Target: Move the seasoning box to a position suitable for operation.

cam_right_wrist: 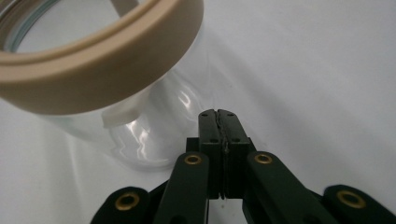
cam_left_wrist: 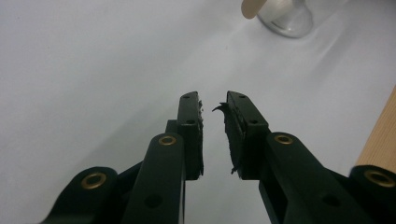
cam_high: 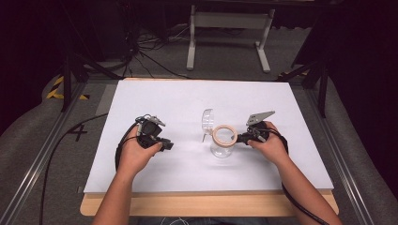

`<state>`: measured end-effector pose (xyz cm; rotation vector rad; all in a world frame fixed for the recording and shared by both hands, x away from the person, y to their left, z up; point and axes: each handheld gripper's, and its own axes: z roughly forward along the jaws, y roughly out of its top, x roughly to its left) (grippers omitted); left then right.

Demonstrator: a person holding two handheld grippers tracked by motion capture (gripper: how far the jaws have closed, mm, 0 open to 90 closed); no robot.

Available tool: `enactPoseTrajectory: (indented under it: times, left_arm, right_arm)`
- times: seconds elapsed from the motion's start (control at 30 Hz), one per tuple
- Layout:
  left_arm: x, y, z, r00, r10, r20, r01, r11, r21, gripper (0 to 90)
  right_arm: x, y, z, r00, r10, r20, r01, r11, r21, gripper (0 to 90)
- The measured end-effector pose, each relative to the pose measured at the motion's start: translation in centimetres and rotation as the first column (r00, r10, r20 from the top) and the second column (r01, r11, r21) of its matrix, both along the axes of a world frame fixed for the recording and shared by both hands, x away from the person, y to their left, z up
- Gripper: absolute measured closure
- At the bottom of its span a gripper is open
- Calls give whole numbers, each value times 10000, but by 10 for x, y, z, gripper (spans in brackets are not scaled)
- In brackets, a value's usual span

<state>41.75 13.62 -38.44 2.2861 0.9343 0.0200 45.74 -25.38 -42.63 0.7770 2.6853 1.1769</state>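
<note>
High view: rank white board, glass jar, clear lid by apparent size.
1. white board, by far the largest.
2. glass jar with its tan rim.
3. clear lid, standing on edge just behind the jar, so seen edge-on; it looks smallest but may be jar-mouth sized.

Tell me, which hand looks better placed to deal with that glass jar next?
Probably the right. The right gripper sits right beside the jar, jaws shut just short of the glass. The left gripper is farther off with jaws apart.

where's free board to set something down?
Free: the far strip of the white board beyond the clear glass jar with tan rim, and the near strip ahead of the wooden edge. Crowded: mid-board, where the left gripper, jar and shut right gripper line up.
</note>
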Motion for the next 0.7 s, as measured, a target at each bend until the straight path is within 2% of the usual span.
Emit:
enactPoseTrajectory:
  times: [0.33, 0.57, 0.7]
  left_arm:
    - [10, -10, 1, 9995, -310, 114, 311, 9995, -87, 762]
    - [11, -13, 2, 9996, -260, 124, 263, 9994, -238, 766]
    - [11, -11, 2, 9996, -240, 119, 243, 9993, -267, 766]
  right_arm:
    - [-20, 6, 2, 9988, 484, -111, -487, 9984, -288, 895]
    - [-30, 12, 4, 9968, 779, -190, -787, 9959, -438, 895]
    - [-36, 21, 5, 9916, 1245, -340, -1261, 9907, -512, 896]
